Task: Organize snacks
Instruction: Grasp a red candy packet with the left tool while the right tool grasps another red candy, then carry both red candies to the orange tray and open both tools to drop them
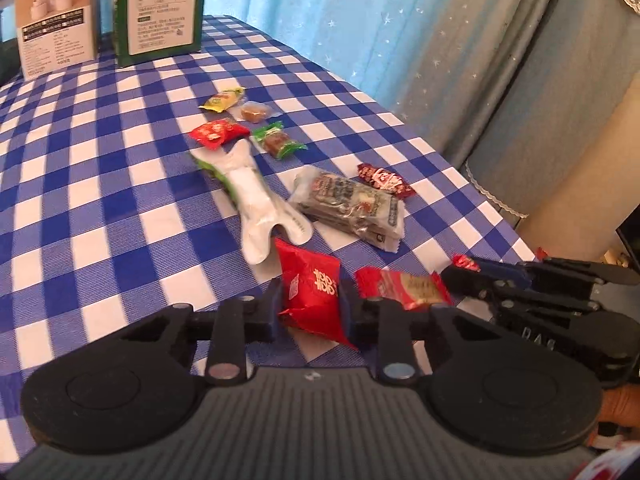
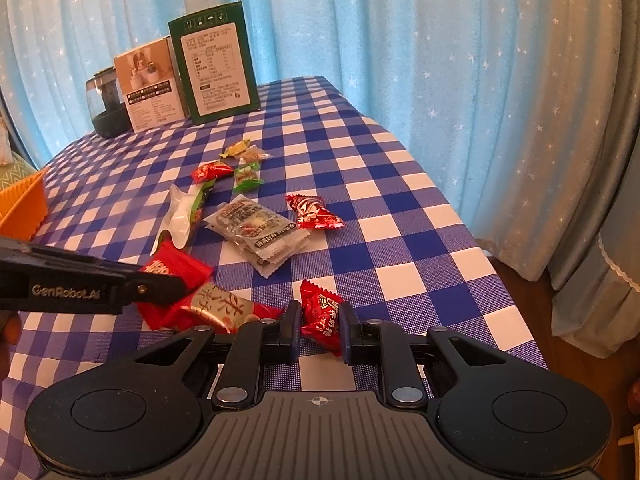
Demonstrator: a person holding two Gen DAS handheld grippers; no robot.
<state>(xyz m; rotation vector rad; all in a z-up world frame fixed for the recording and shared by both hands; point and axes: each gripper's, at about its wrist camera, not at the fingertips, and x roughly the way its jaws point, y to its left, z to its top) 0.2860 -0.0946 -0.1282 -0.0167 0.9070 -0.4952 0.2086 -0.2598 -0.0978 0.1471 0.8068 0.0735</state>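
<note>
Left hand-held gripper [image 1: 311,306] is clamped on a plain red snack packet [image 1: 310,294], its two pads pressing the packet's sides just above the desk [image 1: 100,184], which wears a blue-and-white checked cloth. Right hand-held gripper [image 2: 320,326] is likewise clamped on a small red twist-wrapped candy [image 2: 320,314] near the desk's front edge. Between the two held pieces lies a red packet with a gold panel [image 2: 224,310], flat on the cloth and touching the plain red packet in the right wrist view. Further back, a stack of clear-wrapped dark snack packets [image 2: 260,234] rests near the middle of the desk, with another red twist candy [image 2: 314,212] just beside it on the right and a white-and-green pouch [image 2: 184,216] on its left. Behind these sits a loose cluster: a small red packet [image 2: 210,171], a green-wrapped sweet [image 2: 246,178], a yellow-wrapped sweet [image 2: 236,147] and a clear-wrapped brown sweet [image 2: 254,155], all near one another. At the far end of the desk stand a green box [image 2: 214,64] and a beige box [image 2: 150,84], upright and side by side, with a dark glass kettle [image 2: 104,104] to their left. An orange basket [image 2: 24,208] shows at the left edge, well apart from the snacks. Blue star-patterned curtains [image 2: 400,40] hang behind the desk.
</note>
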